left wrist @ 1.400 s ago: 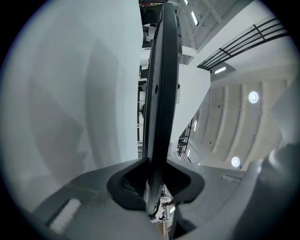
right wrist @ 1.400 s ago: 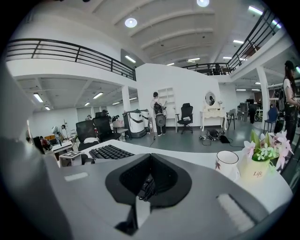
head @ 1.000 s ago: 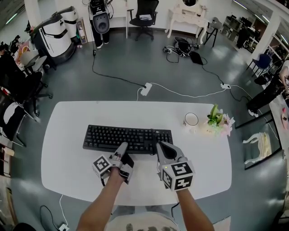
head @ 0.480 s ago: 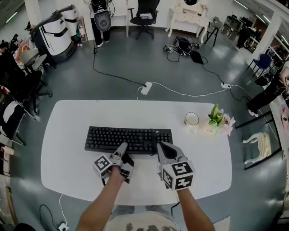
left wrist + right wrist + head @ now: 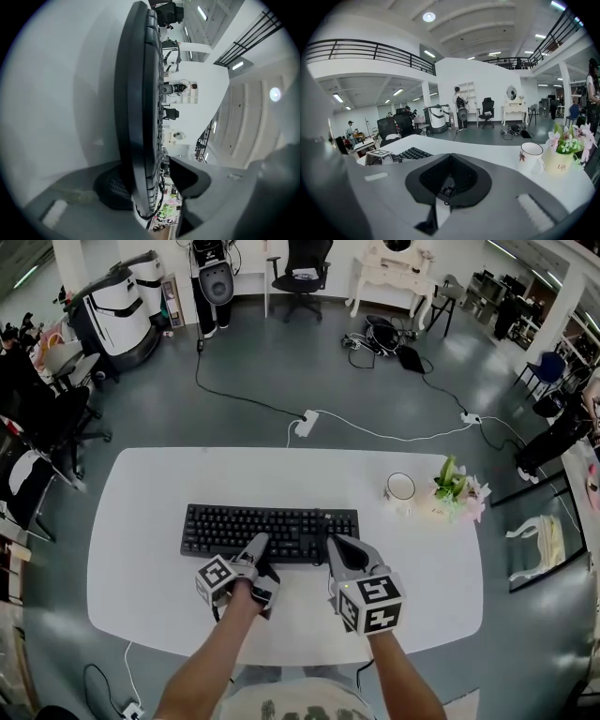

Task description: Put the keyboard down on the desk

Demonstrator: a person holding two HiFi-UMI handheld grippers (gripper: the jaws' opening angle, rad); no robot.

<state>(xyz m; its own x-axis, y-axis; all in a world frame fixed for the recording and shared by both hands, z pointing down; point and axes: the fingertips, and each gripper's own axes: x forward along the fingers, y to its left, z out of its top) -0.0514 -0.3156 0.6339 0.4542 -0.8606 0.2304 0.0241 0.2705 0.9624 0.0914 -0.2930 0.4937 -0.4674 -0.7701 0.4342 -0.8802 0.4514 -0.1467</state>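
Observation:
The black keyboard [image 5: 272,529] lies flat on the white desk [image 5: 141,521], its long side across my view. My left gripper [image 5: 257,555] is turned on its side at the keyboard's front edge. In the left gripper view that edge [image 5: 140,93] stands between the jaws [image 5: 150,183], which are opening; a thin gap shows at the right jaw. My right gripper [image 5: 336,545] rests at the keyboard's right front corner with its jaws together [image 5: 447,187]. From there the keyboard [image 5: 412,152] shows off to the left, not between the pads.
A white mug [image 5: 397,487] and a small flower pot [image 5: 455,491] stand at the desk's back right; both also show in the right gripper view, the mug [image 5: 530,157] beside the pot [image 5: 565,150]. Cables and a power strip [image 5: 304,424] lie on the floor beyond.
The left gripper's jaws have spread apart at the keyboard's front edge. The keyboard and the right gripper have hardly moved.

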